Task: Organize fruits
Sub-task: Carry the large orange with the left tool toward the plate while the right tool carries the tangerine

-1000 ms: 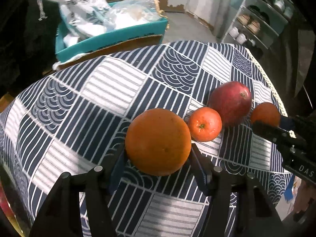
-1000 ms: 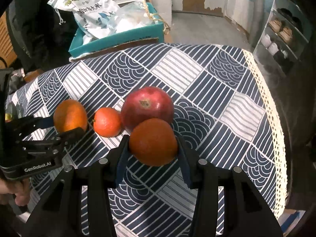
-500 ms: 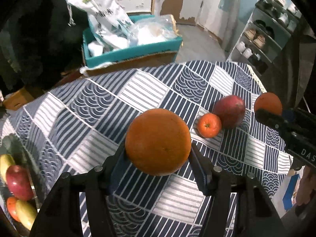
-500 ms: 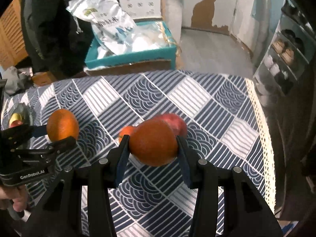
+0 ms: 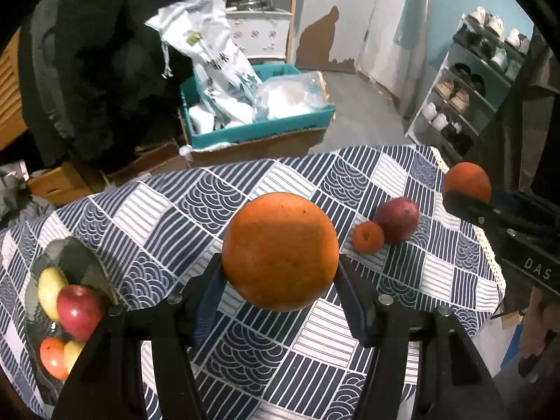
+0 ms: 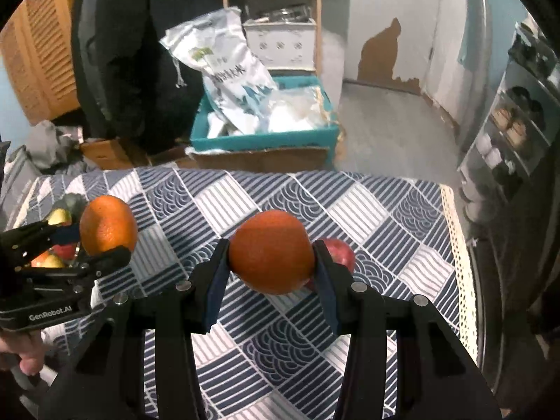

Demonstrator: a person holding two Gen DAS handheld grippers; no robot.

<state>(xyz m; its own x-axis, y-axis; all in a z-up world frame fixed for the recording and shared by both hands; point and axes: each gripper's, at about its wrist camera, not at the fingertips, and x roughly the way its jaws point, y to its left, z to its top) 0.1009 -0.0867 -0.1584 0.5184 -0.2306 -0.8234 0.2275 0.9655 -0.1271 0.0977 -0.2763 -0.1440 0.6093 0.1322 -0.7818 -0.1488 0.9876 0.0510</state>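
Note:
My left gripper (image 5: 280, 273) is shut on a large orange (image 5: 280, 250) and holds it well above the table; it also shows in the right wrist view (image 6: 106, 225). My right gripper (image 6: 271, 262) is shut on another orange (image 6: 271, 250), seen too in the left wrist view (image 5: 467, 180). A red apple (image 5: 397, 218) and a small tangerine (image 5: 367, 237) lie together on the blue patterned tablecloth (image 5: 196, 203). A glass bowl (image 5: 84, 266) at the table's left holds a red apple (image 5: 78, 309) and several other fruits.
A teal box (image 5: 259, 129) with plastic bags stands on the floor beyond the table. A shoe rack (image 5: 469, 91) is at the right. The table's lace-trimmed right edge (image 6: 455, 245) drops off to the floor. A dark-clothed person (image 6: 140, 52) stands behind.
Both grippers have risen with their oranges and the left has swung leftward, bringing the fruit bowl into view. The apple and tangerine stay on the cloth.

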